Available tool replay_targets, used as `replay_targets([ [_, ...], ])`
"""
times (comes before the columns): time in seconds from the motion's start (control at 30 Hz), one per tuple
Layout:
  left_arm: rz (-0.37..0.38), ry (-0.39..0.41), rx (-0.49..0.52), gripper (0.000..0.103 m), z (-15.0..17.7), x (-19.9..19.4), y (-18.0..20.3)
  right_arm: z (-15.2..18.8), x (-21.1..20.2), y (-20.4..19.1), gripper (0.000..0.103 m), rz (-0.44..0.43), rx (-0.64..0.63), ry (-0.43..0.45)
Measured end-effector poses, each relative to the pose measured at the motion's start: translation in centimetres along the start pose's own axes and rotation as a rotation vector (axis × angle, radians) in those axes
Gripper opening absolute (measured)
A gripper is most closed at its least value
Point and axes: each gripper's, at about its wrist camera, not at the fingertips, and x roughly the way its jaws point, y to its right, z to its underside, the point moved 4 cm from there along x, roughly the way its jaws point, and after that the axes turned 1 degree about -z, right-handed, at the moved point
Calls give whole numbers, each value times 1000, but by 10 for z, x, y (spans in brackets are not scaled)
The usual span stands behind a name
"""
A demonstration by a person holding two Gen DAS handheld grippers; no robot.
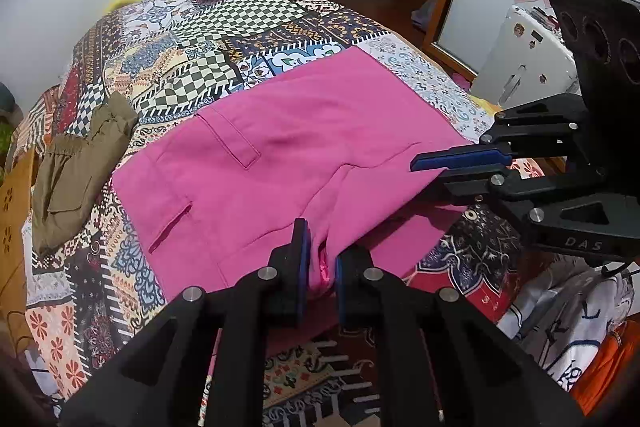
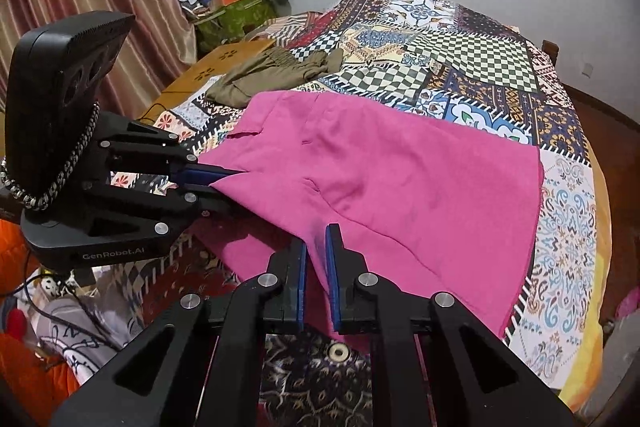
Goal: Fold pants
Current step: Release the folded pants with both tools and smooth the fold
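Olive garment (image 1: pixel 80 163) lies bunched at the left of the left wrist view, on the patchwork bedspread (image 1: pixel 224 23) and just clear of the work. Middle of that frame holds the pink pants (image 1: pixel 280 147), spread flat across the bed with a pocket flap and a slit pocket facing up. At the bottom centre, the left gripper (image 1: pixel 320 267) has its fingers pinching the near edge of the pants, a small fold of pink cloth showing between the blue pads. At the right edge, the right gripper (image 1: pixel 460 163) comes in sideways, its fingers pressed together on another part of the same near edge.

In the right wrist view the order flips: the left gripper (image 2: pixel 216 179) bites the cloth at middle left, while the right gripper (image 2: pixel 316 259) pinches it at bottom centre.

Judging by this, the step is carrying the near edge over to make a fold. To do it well, both hands should probably lift together and level, keeping the edge taut between them so no slack sags, then lay it square onto the far edge.
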Motion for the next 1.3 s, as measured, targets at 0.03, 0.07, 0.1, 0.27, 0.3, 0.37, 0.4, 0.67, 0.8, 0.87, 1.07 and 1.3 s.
replay_targets([
  [0.03, 2, 1, -1, 11, 1, 0, 0, 0, 0, 0, 8, -2, 3, -4],
  [0.07, 3, 0, -1, 11, 2, 0, 1, 1, 0, 0, 8, -4, 5, -6],
  [0.1, 4, -1, -1, 11, 3, -1, 2, 2, 0, 0, 8, -4, 5, -7],
  [0.27, 11, -7, -2, 11, 7, -1, 4, 7, 1, -1, 8, -10, 9, -24],
  [0.3, 13, -7, -1, 11, 8, -1, 5, 7, 1, -1, 8, -12, 11, -25],
  [0.37, 16, -7, 0, 11, 8, -2, 6, 8, 1, -1, 8, -16, 15, -28],
  [0.4, 17, -6, -1, 11, 9, -2, 6, 8, 0, -1, 8, -17, 15, -28],
  [0.67, 36, -5, -27, 11, 12, -3, 6, 10, 0, -4, 8, -26, 25, -35],
  [0.8, 48, -14, -35, 11, 15, -1, 6, 12, -1, -5, 9, -37, 28, -45],
  [0.87, 51, -20, -43, 11, 16, 0, 5, 15, 2, -5, 9, -41, 37, -65],
  [1.07, 44, -27, -36, 16, 21, -6, 5, 19, 1, 1, 18, -45, 61, -95],
  [1.3, 31, -12, -38, 23, 32, -32, -3, 26, -17, 20, 28, 10, 87, -92],
])
